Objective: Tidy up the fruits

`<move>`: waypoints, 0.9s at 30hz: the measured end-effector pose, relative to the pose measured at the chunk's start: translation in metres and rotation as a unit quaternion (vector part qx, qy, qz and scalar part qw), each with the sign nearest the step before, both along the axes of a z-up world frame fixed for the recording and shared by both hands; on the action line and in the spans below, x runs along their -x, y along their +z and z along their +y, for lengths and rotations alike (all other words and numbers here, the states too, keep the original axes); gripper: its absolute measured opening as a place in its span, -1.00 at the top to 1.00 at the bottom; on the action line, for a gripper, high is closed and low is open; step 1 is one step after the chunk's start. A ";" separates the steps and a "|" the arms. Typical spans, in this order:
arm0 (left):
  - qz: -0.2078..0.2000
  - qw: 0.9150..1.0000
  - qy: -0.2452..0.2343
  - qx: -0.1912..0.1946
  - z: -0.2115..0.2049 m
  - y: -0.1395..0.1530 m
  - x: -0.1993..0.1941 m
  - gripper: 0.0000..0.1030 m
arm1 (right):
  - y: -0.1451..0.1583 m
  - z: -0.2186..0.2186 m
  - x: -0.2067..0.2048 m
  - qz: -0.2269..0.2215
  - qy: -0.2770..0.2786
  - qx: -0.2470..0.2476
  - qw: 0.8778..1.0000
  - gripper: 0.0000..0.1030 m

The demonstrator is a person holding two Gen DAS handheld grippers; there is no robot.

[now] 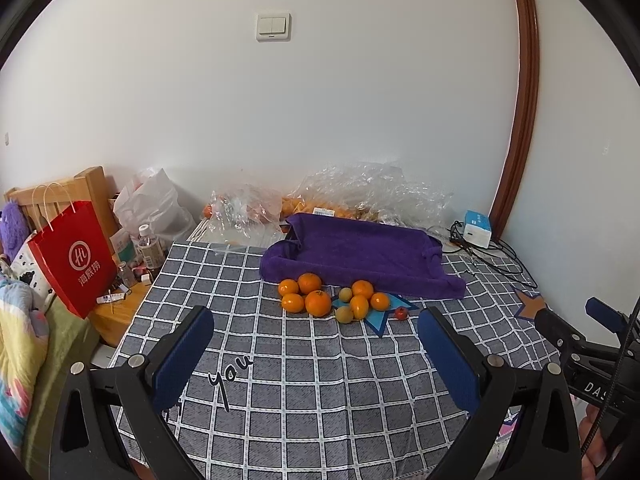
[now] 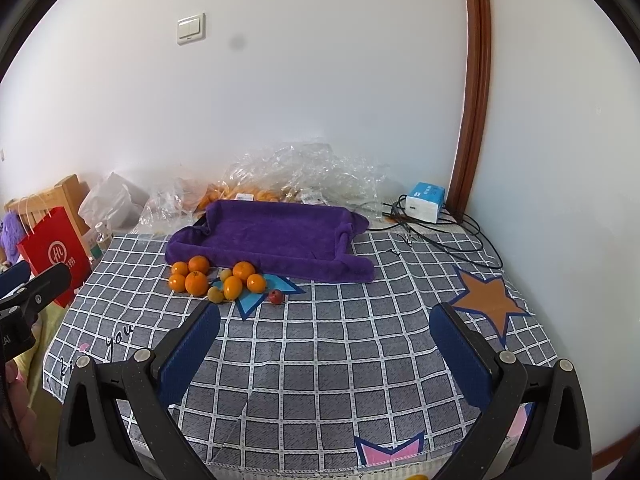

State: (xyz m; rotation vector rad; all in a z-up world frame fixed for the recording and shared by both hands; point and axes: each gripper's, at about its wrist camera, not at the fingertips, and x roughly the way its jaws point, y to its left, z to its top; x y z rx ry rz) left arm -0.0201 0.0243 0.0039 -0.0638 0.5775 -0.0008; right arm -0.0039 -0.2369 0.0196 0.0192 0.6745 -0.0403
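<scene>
A cluster of fruit [image 1: 334, 300] sits on a grey checked tablecloth [image 1: 320, 392], pressed against the near edge of a tray draped in a purple towel [image 1: 356, 254]: smooth round oranges [image 1: 318, 303] packed together, two duller yellow-green fruits [image 1: 344, 314] among them, and one small red fruit [image 1: 401, 313] lying slightly apart to the right. What kind the yellow-green and red pieces are cannot be made out. The towel is plush and rumpled at its corners and hides the tray beneath it completely; its hollow holds nothing visible. Behind it, crumpled clear plastic bags [image 1: 376, 192] lie against the white wall, with more orange fruit blurred inside them. A white-and-blue box [image 1: 477, 229] and a tangle of black cables [image 1: 480, 254] occupy the far right corner of the table. The cloth carries printed stars, a blue one partly covered by the fruit and an orange star [image 2: 486, 300] on the right. A glossy red paper bag [image 1: 74, 258] stands off the table's left edge. The left gripper [image 1: 316, 354] and the right gripper [image 2: 326, 346] both hang above the cloth short of the fruit, blue ribbed pads spread wide and empty; their black frames are cut off by the lower edge of each view.
</scene>
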 end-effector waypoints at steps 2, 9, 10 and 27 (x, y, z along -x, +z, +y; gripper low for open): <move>0.000 1.000 0.001 0.000 -0.001 0.000 0.000 -1.00 | 0.000 0.000 0.000 0.000 0.001 -0.001 1.000 -0.99; -0.001 1.000 -0.001 0.004 -0.002 0.001 0.000 -1.00 | -0.001 0.000 -0.001 0.001 0.000 -0.002 1.000 -0.99; 0.000 1.000 -0.001 0.004 -0.002 0.002 0.000 -1.00 | -0.001 0.000 0.000 0.000 0.000 -0.002 1.000 -0.99; -0.007 1.000 -0.008 0.004 -0.005 0.003 0.002 -1.00 | -0.001 0.003 0.000 0.000 0.000 -0.001 1.000 -0.99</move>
